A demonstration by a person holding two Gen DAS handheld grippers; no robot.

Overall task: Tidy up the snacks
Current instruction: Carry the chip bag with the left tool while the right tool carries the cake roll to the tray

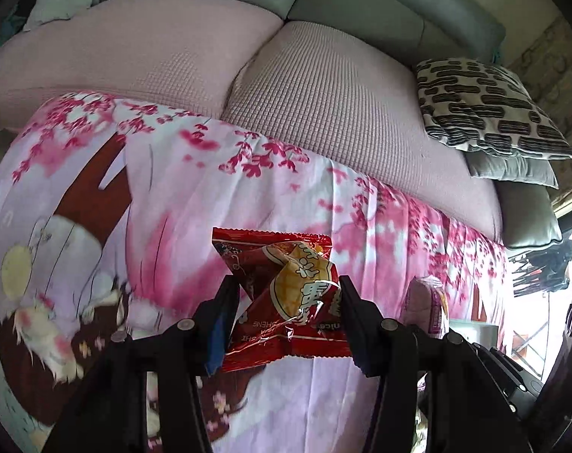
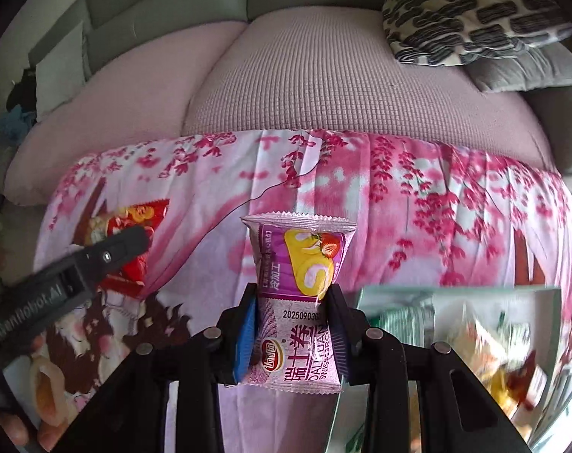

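Closest in, the left gripper (image 1: 286, 302) has its jaws clenched on a red snack packet (image 1: 282, 298), crumpled and held above the cherry-blossom cloth (image 1: 180, 188). The right gripper (image 2: 291, 317) is clamped on a pale purple Swiss-roll packet (image 2: 297, 302), standing upright between its fingers.

Only the right wrist view shows the box (image 2: 550, 324) just beside that gripper, with blurred wrappers inside; the left view catches merely a sliver of it at its right edge. The right view also takes in the left gripper from the side, red packet in its grip, off to the left over the cloth.

Farther back, both views show the pink sofa cushions (image 1: 323, 94) and, in the corner, a black-and-white patterned pillow (image 2: 471, 11) stacked on a grey one (image 2: 527, 71).
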